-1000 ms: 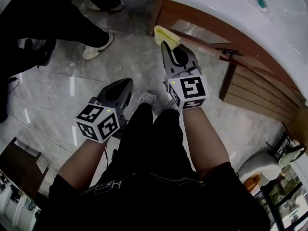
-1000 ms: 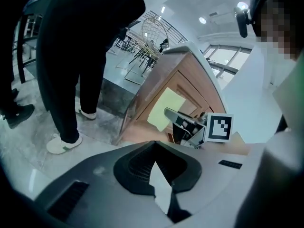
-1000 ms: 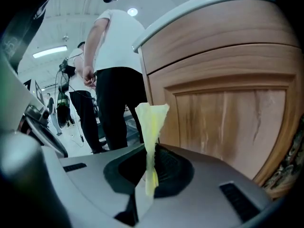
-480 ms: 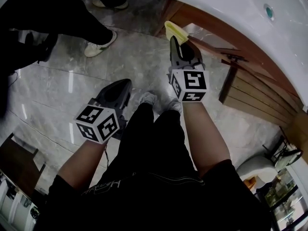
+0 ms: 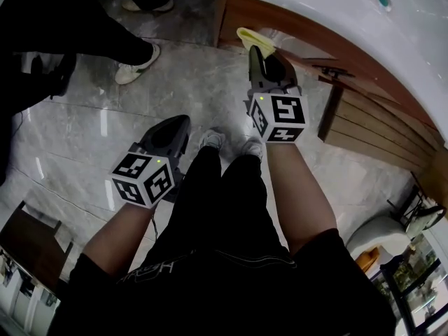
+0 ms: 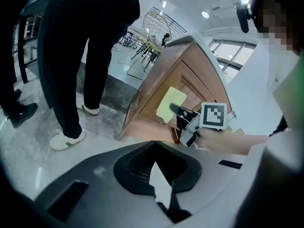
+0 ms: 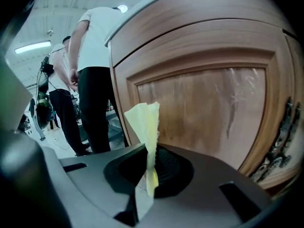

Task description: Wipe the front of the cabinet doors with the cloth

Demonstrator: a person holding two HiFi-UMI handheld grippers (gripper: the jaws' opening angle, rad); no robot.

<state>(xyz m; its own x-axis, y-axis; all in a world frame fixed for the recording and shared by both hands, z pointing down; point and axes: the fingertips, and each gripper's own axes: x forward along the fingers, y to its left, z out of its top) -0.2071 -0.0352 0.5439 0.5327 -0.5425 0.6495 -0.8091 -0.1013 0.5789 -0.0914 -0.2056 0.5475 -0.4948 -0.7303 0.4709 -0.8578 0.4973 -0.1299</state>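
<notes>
A yellow cloth (image 5: 255,39) sticks out past the tips of my right gripper (image 5: 266,63), which is shut on it. In the right gripper view the cloth (image 7: 145,127) stands upright as a folded strip just in front of the wooden cabinet door (image 7: 213,113); whether it touches the panel I cannot tell. My left gripper (image 5: 170,137) hangs low over the floor by my left leg, shut and holding nothing. The left gripper view shows the cloth (image 6: 170,103) flat against the cabinet front (image 6: 152,96), with the right gripper (image 6: 183,115) behind it.
A white countertop with a basin (image 5: 336,12) overhangs the curved cabinet. A dark metal handle (image 7: 280,141) runs down the door's right edge. Another person in dark trousers (image 6: 85,56) and white shoes (image 5: 136,60) stands on the marble floor to the left. Dark furniture (image 5: 28,236) is at lower left.
My right gripper has moved forward and slightly right with the cloth, closer to the cabinet under the countertop. The left gripper has stayed where it was.
</notes>
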